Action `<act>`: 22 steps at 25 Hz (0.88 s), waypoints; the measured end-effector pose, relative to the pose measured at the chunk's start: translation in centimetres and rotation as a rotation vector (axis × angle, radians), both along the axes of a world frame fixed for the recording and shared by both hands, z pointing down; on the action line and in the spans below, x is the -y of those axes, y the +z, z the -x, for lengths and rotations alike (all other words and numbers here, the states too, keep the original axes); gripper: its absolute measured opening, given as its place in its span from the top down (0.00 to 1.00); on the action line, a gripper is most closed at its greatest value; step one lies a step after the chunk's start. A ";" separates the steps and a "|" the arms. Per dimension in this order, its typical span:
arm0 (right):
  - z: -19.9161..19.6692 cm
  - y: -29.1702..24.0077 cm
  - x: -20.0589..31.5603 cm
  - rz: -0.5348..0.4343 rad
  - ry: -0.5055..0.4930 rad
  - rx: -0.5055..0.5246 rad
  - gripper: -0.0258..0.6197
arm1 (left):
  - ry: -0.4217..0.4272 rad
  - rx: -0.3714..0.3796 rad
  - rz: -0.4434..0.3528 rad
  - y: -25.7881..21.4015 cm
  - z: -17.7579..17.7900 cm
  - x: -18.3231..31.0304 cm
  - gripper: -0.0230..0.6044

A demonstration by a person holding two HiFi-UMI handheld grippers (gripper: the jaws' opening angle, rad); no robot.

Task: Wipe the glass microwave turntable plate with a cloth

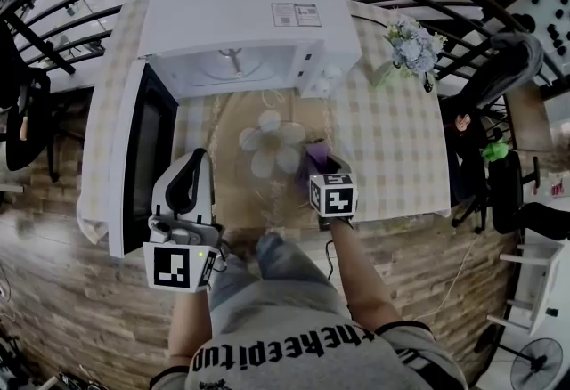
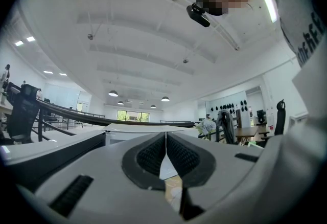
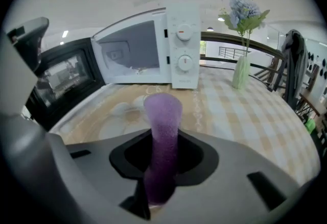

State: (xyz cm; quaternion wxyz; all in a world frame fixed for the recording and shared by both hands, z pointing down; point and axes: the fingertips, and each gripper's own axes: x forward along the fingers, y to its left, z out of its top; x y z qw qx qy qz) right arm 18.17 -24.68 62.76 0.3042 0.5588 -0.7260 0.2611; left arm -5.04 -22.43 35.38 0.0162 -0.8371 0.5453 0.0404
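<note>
In the head view, a white box microwave oven (image 1: pixel 249 19) stands at the back of a bench (image 1: pixel 401 157) covered with a beige checked cloth, its black-windowed door (image 1: pixel 142 157) swung wide to the left. The round clear glass turntable plate (image 1: pixel 267 179) lies flat on the bench in front of the open oven. The right hand-held gripper (image 1: pixel 318 170) hangs over the plate's right part with a small purple cloth (image 1: pixel 316 155) at its tip. The left hand-held gripper (image 1: pixel 199 157) is held just left of the plate, tilted upward. A pale green vase of blue-white flowers (image 1: pixel 411 50) stands to the right of the oven.

In the left gripper view, the left hand-held gripper (image 2: pixel 165 138) points up toward a white ceiling, its ribbed pads (image 2: pixel 151 156) pressed together with nothing between them.

In the right gripper view, the right hand-held gripper (image 3: pixel 162 154) pinches the purple cloth (image 3: pixel 163 115), which sticks up in a rounded roll. Beyond it the glass plate (image 3: pixel 122 121) lies on the bench, near the oven (image 3: pixel 181 46) with its two dials and open door (image 3: pixel 61 82); the vase (image 3: pixel 241 67) stands to the right.
</note>
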 end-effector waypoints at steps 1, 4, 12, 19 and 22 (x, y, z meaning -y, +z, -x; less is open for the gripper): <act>1.7 -0.2 -0.3 0.001 -0.021 0.032 0.79 | 0.000 0.000 0.001 0.0 0.1 -0.1 0.95; 7.4 -0.6 -1.1 0.007 -0.101 0.112 0.79 | -0.001 0.003 0.001 -0.1 0.6 -0.5 0.95; 17.2 0.6 -2.3 0.032 -0.265 0.117 0.79 | -0.014 0.011 0.004 -0.4 2.7 -1.9 0.95; 16.1 1.2 -3.2 0.020 -0.274 0.085 0.79 | -0.030 0.004 0.006 -0.5 4.0 -2.4 0.95; 14.9 1.0 -3.3 0.012 -0.256 0.073 0.79 | -0.016 0.003 0.001 -0.6 3.6 -2.4 0.95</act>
